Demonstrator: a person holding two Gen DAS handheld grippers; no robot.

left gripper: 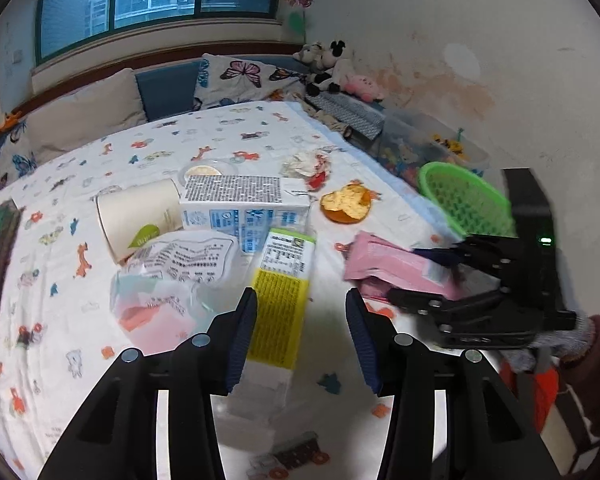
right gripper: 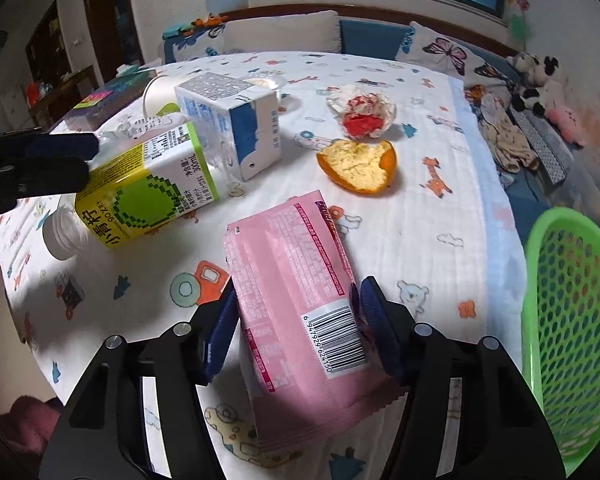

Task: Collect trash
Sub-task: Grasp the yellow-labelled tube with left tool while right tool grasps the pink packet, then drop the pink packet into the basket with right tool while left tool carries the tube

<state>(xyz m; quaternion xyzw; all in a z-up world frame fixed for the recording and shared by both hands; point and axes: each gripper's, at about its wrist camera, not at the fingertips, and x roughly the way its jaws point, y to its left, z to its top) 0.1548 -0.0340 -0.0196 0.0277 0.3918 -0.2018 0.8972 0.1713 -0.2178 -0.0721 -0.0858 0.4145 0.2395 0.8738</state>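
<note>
A bed covered in a white sheet (right gripper: pixel 440 216) printed with cartoon animals is strewn with trash. The right gripper (right gripper: pixel 296 328) has its two blue-padded fingers on either side of a pink packet (right gripper: pixel 296 280) lying flat on the sheet. The pads appear to touch both edges, though the contact is hard to judge. A green mesh basket (right gripper: pixel 572 320) stands just beside it, at the bed's edge. The left gripper (left gripper: pixel 302 340) hovers with its jaws apart above a plastic bottle with a yellow and green label (left gripper: pixel 282 292); its pads do not touch it. Farther back lie a blue and white carton (right gripper: pixel 236 124), a paper cup (left gripper: pixel 136 216), an orange peel (right gripper: pixel 360 164) and a crumpled wrapper (right gripper: pixel 362 110).
</note>
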